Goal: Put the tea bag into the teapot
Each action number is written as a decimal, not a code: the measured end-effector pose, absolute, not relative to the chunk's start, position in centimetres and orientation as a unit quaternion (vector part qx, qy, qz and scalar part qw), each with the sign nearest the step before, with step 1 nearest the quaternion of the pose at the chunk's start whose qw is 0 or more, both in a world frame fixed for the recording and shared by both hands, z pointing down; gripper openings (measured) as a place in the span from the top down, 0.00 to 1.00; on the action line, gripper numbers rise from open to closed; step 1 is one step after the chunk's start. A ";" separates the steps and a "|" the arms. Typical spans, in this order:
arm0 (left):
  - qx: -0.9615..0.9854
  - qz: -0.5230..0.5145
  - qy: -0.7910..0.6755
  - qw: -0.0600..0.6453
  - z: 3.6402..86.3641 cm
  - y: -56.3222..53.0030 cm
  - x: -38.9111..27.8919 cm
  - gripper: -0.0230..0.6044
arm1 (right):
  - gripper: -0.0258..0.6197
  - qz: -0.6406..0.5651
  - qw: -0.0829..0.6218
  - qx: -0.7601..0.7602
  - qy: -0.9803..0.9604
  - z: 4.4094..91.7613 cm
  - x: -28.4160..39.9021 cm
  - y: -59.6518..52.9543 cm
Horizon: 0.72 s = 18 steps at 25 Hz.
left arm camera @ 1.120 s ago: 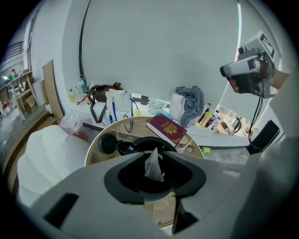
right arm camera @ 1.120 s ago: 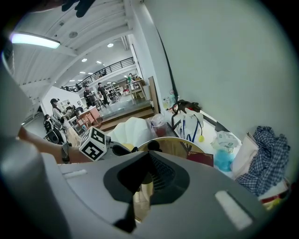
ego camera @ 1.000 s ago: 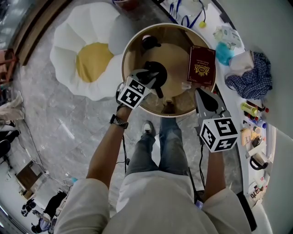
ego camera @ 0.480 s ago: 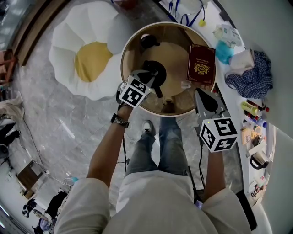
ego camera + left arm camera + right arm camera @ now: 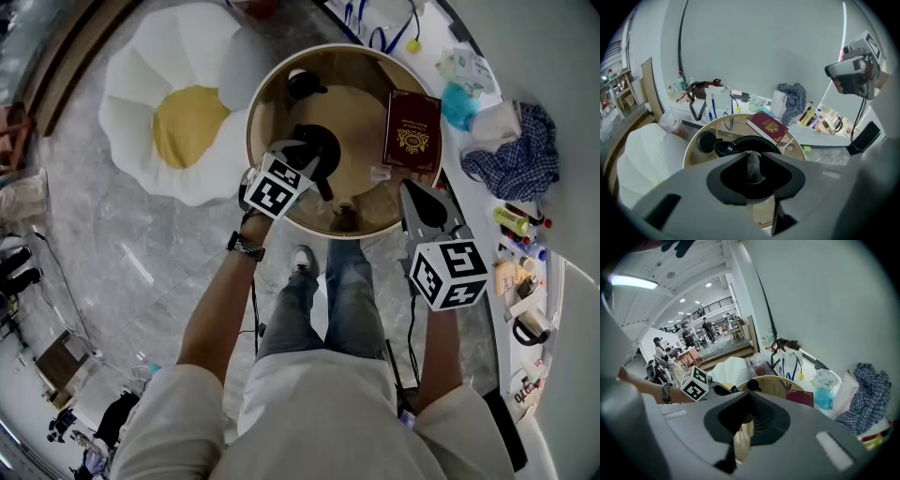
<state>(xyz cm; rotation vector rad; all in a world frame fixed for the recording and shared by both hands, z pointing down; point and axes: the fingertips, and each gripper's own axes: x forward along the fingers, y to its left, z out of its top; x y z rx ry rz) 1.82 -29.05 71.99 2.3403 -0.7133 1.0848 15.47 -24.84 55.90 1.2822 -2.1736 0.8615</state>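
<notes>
the left gripper (image 5: 752, 158) has a pale grey scrap, which i take for the tea bag (image 5: 753, 169), nipped between jaws that have just been easing apart. it hangs right over the mouth of the black teapot (image 5: 745, 142), near the middle of the round table (image 5: 361, 105). to do this well, keep it centred over the opening, let go fully, then lift straight up so the bag cannot cling or snag the rim. the left forearm reaches in over the table's near edge, with its gripper tipped steeply down. the right gripper (image 5: 424, 204), tips together and empty, waits at the near right edge.
</notes>
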 end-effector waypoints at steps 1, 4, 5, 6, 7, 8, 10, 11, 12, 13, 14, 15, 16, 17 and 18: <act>0.852 0.392 -0.260 0.230 72.1 -29.1 1.8 0.80 | 0.95 0.314 0.235 0.467 -0.792 55.8 15.4 -24.8; 0.851 0.396 -0.256 0.232 72.2 -28.6 1.6 0.80 | 0.95 0.313 0.235 0.467 -0.793 55.7 15.2 -24.7; 0.849 0.399 -0.254 0.234 72.3 -28.4 1.6 0.81 | 0.95 0.312 0.235 0.467 -0.793 55.7 15.2 -24.7; 0.849 0.401 -0.252 0.234 72.3 -28.3 1.5 0.82 | 0.95 0.312 0.235 0.467 -0.793 55.7 15.1 -24.6; 0.849 0.403 -0.251 0.234 72.3 -28.3 1.6 0.82 | 0.95 0.313 0.235 0.467 -0.793 55.7 15.1 -24.6; 0.848 0.404 -0.251 0.234 72.4 -28.3 1.6 0.83 | 0.95 0.313 0.235 0.467 -0.793 55.8 15.1 -24.6; 0.844 0.412 -0.252 0.234 72.4 -28.3 1.5 0.94 | 0.95 0.314 0.235 0.468 -0.792 55.8 15.0 -24.5; 0.842 0.415 -0.252 0.233 72.5 -28.4 1.5 0.96 | 0.95 0.315 0.235 0.468 -0.792 55.8 15.0 -24.5; 0.841 0.419 -0.252 0.233 72.5 -28.4 1.4 0.96 | 0.95 0.316 0.235 0.468 -0.791 55.8 14.9 -24.6; 0.840 0.423 -0.250 0.232 72.6 -28.5 1.5 0.96 | 0.95 0.316 0.235 0.468 -0.791 55.8 14.9 -24.6; 0.838 0.428 -0.246 0.231 72.7 -28.5 1.5 0.96 | 0.95 0.317 0.235 0.468 -0.791 55.8 14.9 -24.6; 0.837 0.434 -0.242 0.230 72.8 -28.5 1.6 0.96 | 0.95 0.317 0.235 0.468 -0.791 55.9 15.0 -24.7; 0.835 0.440 -0.239 0.228 72.9 -28.5 1.8 0.96 | 0.95 0.318 0.235 0.468 -0.790 55.9 15.1 -24.7; 0.833 0.446 -0.235 0.226 73.1 -28.5 1.9 0.96 | 0.95 0.318 0.235 0.468 -0.790 56.0 15.1 -24.7; 0.831 0.453 -0.233 0.224 73.2 -28.5 2.0 0.96 | 0.95 0.318 0.235 0.469 -0.790 56.1 15.2 -24.7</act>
